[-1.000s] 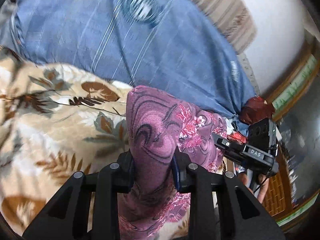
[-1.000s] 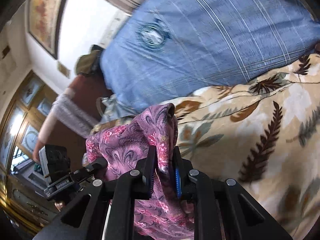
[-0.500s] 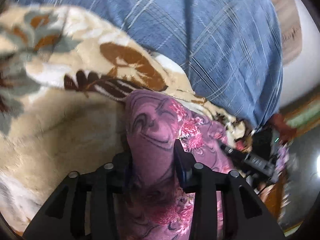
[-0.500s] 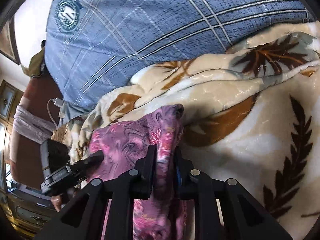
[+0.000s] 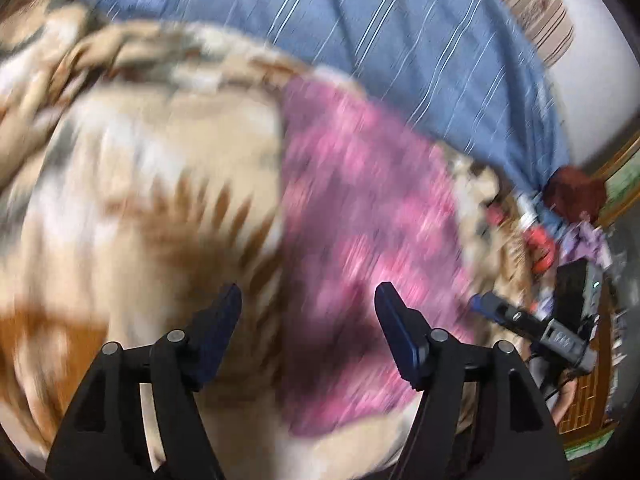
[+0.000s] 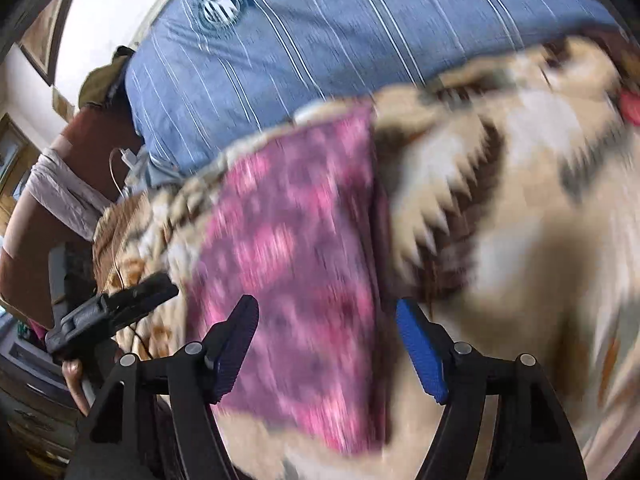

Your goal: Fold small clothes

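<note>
A pink and purple patterned garment [image 5: 360, 248] lies flat on a beige leaf-print blanket [image 5: 140, 200]; both views are motion-blurred. My left gripper [image 5: 308, 304] is open and empty above the garment's left edge. In the right wrist view the garment [image 6: 300, 260] lies as a folded rectangle on the blanket [image 6: 500, 220]. My right gripper [image 6: 326, 312] is open and empty above the garment's near right part. The right gripper also shows in the left wrist view [image 5: 532, 326], and the left gripper in the right wrist view [image 6: 112, 312].
A blue striped pillow [image 5: 400, 40] lies behind the blanket, also in the right wrist view [image 6: 340, 40]. Red and small items [image 5: 540, 244] sit at the bed's right edge. A brown headboard with a white cloth [image 6: 60, 192] and a charger cable [image 6: 120, 168] are at left.
Both grippers were shut on the garment, held up bunched. Now both are open, and the garment lies flat on the blanket. Both cameras have pulled back.
</note>
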A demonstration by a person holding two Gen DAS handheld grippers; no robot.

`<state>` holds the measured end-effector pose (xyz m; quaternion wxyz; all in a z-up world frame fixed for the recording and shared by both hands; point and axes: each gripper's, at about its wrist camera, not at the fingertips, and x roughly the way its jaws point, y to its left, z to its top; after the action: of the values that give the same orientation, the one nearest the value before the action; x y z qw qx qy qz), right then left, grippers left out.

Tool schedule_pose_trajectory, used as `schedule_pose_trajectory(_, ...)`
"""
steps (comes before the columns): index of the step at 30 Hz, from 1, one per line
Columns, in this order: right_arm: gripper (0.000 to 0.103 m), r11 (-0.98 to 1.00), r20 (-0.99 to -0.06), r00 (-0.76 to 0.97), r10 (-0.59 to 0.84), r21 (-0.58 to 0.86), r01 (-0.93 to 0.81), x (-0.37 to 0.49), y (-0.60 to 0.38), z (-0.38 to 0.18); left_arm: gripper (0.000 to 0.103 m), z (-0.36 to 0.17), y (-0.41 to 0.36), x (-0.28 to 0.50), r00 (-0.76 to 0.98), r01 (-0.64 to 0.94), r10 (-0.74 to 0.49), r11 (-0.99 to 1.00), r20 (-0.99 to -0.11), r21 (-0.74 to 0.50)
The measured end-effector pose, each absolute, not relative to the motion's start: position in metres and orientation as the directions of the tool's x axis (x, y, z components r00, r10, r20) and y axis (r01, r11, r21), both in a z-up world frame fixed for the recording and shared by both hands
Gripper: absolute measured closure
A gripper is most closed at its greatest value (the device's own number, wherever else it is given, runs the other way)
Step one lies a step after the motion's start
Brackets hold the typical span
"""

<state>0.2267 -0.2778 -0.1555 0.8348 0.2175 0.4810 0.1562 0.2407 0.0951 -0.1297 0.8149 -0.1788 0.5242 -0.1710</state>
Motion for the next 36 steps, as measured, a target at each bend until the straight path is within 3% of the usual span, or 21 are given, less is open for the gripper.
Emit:
schedule_pose_trajectory(5,0.032,0.851,-0.726,0.495,0.477,0.522,-0.056,0.199,-0.276,-0.184,0.034,-0.147,0.086,0.214,0.397,0.067,-0.442,0.888,-0.804,-0.455)
schedule_pose_trajectory(7,0.042,0.875,-0.744,0.497,0.446,0.480,-0.065,0.195,-0.273,-0.181,0.036,-0.143,0.079,0.211,0.411,0.100,-0.403,0.911,-0.818,-0.399)
schedule_pose_trajectory(9,0.062,0.848,-0.727,0.488,0.483,0.526,-0.056,0.192,-0.275,-0.183,0.050,-0.140,0.076,0.208,0.427,0.121,-0.436,0.896,-0.792,-0.428)
schedule_pose_trajectory(10,0.062,0.836,-0.715,0.487,0.502,0.545,-0.061,0.189,-0.277,-0.183,0.060,-0.137,0.076,0.207,0.430,0.139,-0.467,0.880,-0.773,-0.454)
schedule_pose_trajectory(12,0.059,0.842,-0.714,0.497,0.493,0.535,-0.066,0.183,-0.277,-0.182,0.061,-0.130,0.077,0.200,0.463,0.158,-0.472,0.877,-0.750,-0.455)
schedule_pose_trajectory(14,0.059,0.843,-0.723,0.484,0.492,0.535,-0.058,0.180,-0.277,-0.187,0.054,-0.132,0.075,0.200,0.474,0.148,-0.434,0.897,-0.766,-0.417)
schedule_pose_trajectory(17,0.058,0.827,-0.712,0.482,0.511,0.560,-0.050,0.178,-0.278,-0.190,0.053,-0.142,0.083,0.205,0.450,0.096,-0.421,0.900,-0.787,-0.426)
schedule_pose_trajectory(19,0.053,0.818,-0.700,0.490,0.520,0.573,-0.049,0.177,-0.280,-0.186,0.052,-0.138,0.088,0.202,0.466,0.089,-0.435,0.889,-0.771,-0.449)
schedule_pose_trajectory(21,0.039,0.813,-0.683,0.514,0.519,0.581,-0.050,0.174,-0.284,-0.182,0.047,-0.135,0.090,0.198,0.482,0.091,-0.443,0.883,-0.756,-0.460)
schedule_pose_trajectory(23,0.034,0.797,-0.660,0.527,0.535,0.602,-0.055,0.172,-0.289,-0.179,0.045,-0.135,0.091,0.196,0.482,0.091,-0.457,0.875,-0.748,-0.476)
schedule_pose_trajectory(30,0.033,0.774,-0.654,0.509,0.559,0.632,-0.037,0.180,-0.291,-0.188,0.045,-0.142,0.079,0.199,0.430,0.112,-0.476,0.871,-0.767,-0.478)
schedule_pose_trajectory(31,0.036,0.780,-0.660,0.509,0.552,0.624,-0.036,0.181,-0.289,-0.189,0.044,-0.143,0.077,0.199,0.427,0.119,-0.477,0.872,-0.768,-0.475)
schedule_pose_trajectory(36,0.073,0.828,-0.704,0.502,0.503,0.560,-0.045,0.181,-0.280,-0.193,0.045,-0.146,0.076,0.201,0.432,0.108,-0.475,0.871,-0.767,-0.478)
